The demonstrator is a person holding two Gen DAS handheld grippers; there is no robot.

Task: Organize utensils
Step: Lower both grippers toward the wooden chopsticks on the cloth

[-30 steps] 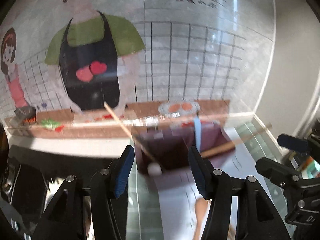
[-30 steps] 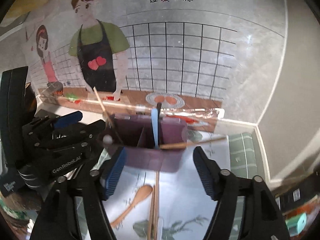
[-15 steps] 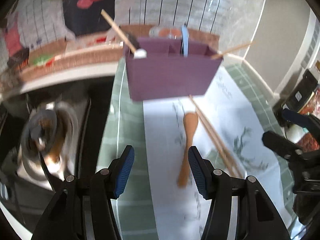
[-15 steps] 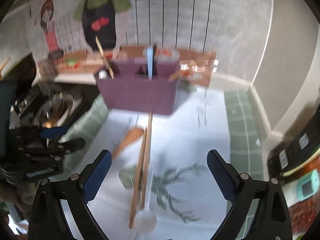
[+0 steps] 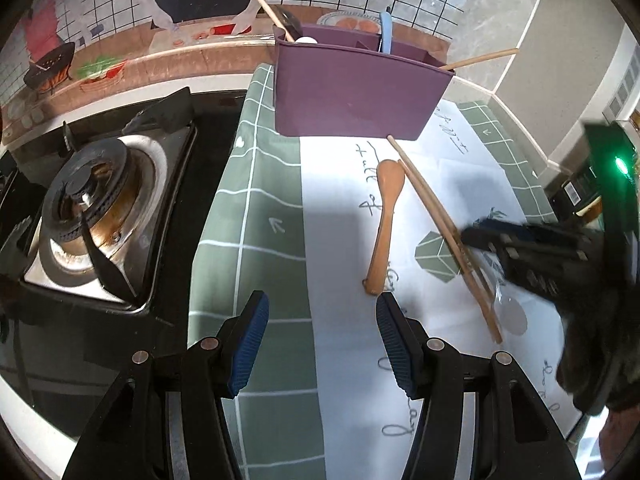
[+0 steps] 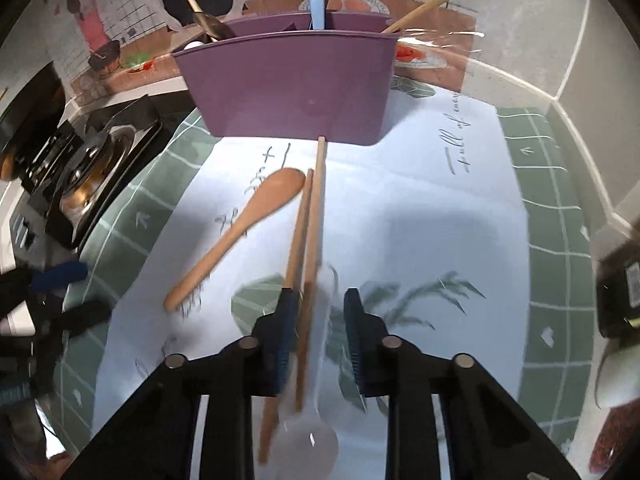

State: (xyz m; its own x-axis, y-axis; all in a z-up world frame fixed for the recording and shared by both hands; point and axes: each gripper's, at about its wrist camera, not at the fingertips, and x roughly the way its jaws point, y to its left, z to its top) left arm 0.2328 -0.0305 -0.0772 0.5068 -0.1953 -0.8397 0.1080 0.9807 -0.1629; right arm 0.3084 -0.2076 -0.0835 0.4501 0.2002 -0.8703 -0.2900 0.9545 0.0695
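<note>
A purple utensil holder stands at the back of the mat with a few utensils in it. In front of it lie a wooden spoon, a pair of chopsticks and a clear plastic spoon. My right gripper is low over the mat. Its jaws are closing, with the chopsticks and the clear spoon's handle between them and a sliver of gap still at the right pad. My left gripper is open and holds nothing, just short of the wooden spoon's handle end.
A gas stove sits left of the green and white mat. The illustrated wall runs close behind the holder. Dark boxes stand at the right edge, with a person's hand behind the right gripper.
Both views dropped from the wall to the mat. The right jaws widened, came down over the chopsticks and clear spoon, then narrowed around them. The left jaws kept their width.
</note>
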